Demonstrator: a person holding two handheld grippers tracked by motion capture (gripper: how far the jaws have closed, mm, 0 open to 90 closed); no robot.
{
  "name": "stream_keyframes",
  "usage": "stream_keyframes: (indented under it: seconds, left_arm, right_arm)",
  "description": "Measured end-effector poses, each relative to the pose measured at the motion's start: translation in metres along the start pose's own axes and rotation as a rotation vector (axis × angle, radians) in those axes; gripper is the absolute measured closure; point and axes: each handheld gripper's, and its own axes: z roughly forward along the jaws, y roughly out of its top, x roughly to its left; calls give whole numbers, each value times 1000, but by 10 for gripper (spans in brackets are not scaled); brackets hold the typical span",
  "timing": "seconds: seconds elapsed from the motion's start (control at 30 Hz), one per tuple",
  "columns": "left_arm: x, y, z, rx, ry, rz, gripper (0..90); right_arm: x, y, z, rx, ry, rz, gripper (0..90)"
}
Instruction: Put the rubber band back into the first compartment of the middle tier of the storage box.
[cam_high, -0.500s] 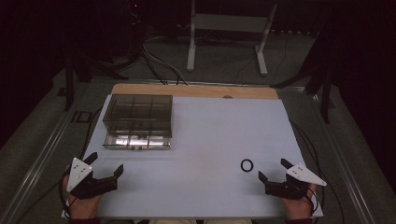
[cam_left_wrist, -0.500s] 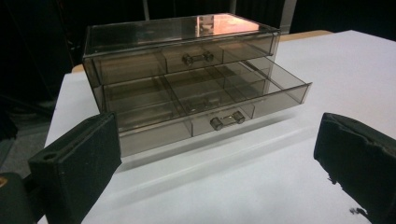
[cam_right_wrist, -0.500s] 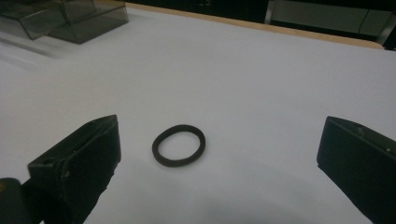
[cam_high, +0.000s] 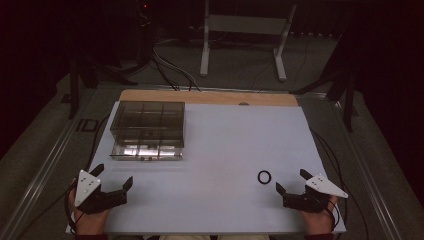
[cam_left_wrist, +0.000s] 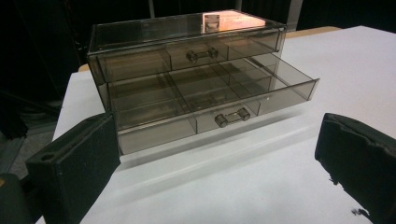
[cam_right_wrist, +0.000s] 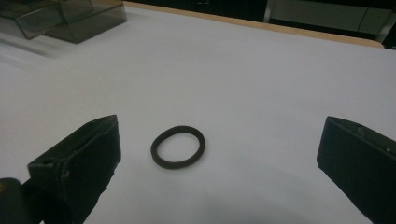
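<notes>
Drawer box (cam_high: 147, 130) sits far-left on the table (cam_high: 225, 135) — ring (cam_high: 264, 176) lies near-right, well apart.

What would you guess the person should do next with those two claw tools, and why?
Probably ease the right gripper forward and close it on the small black ring. The ring lies flat on the white table just ahead of that gripper's wide-open jaws, and the smoky clear plastic drawer box has its lower drawer pulled out, seemingly empty. The left gripper, also open, faces the box.
</notes>
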Motion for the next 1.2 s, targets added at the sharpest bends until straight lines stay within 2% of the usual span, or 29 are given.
stream_keyframes:
  seconds: [0.4, 0.7, 0.83, 1.2]
  left_arm:
    - [1, 1, 1, 4, 0, -5, 8]
    - [0, -1, 0, -27, -1, 5, 8]
    - [-1, -1, 0, -32, 23, 13, 8]
    - [-2, -5, 1, -45, 36, 20, 8]
  right_arm:
    - [-3, 9, 5, 8, -13, 23, 0]
    - [-3, 22, 22, 40, -6, 30, 0]
    - [-3, 25, 31, 63, 1, 29, 0]
    - [-3, 25, 51, 159, 12, 43, 1]
